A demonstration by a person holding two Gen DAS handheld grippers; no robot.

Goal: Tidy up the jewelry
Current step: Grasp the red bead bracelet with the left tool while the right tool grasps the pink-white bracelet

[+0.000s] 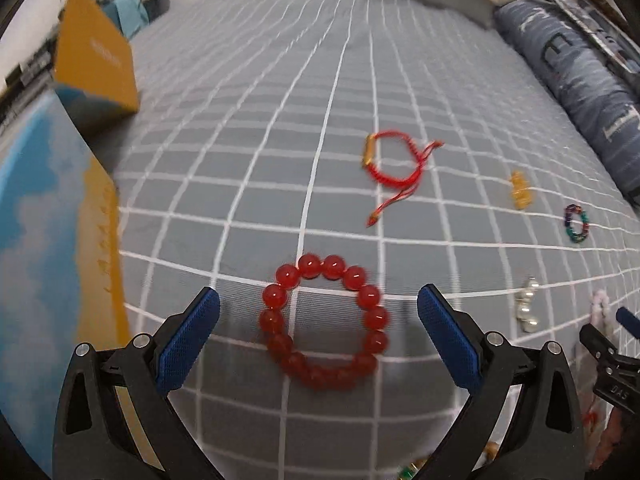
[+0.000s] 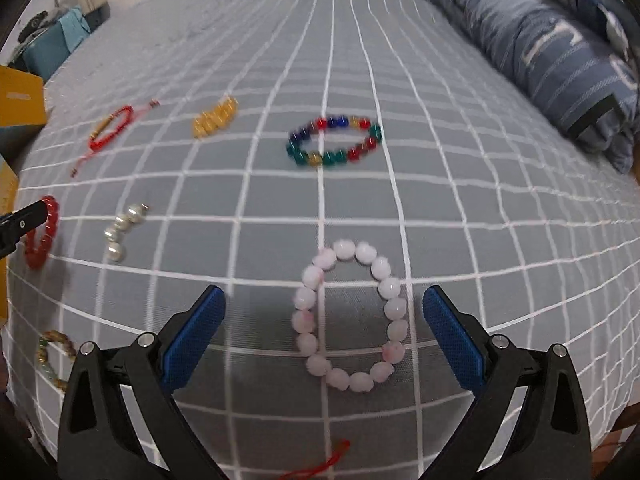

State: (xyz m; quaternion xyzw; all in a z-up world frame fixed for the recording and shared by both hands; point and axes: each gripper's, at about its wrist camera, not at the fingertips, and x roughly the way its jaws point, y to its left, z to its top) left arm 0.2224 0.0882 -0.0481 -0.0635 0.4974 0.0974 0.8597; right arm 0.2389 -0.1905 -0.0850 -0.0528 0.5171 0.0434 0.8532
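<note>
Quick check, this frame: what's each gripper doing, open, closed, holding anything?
Left gripper: open, empty, jaws either side of the red bead bracelet.
Right gripper: open, empty, jaws either side of the pale pink bead bracelet.

Bed with grey grid sheet (image 2: 400,80), white wall behind.
We see a rolled blue patterned quilt (image 2: 540,48) along the right edge and a teal bag (image 1: 128,8) beside the far left corner.

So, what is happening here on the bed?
A person holds two grippers over bracelets spread on a checked bed cover. The left gripper hangs with jaws open around a red bracelet; the right gripper, also open, frames a pink bracelet. Neither is grasped yet.
</note>
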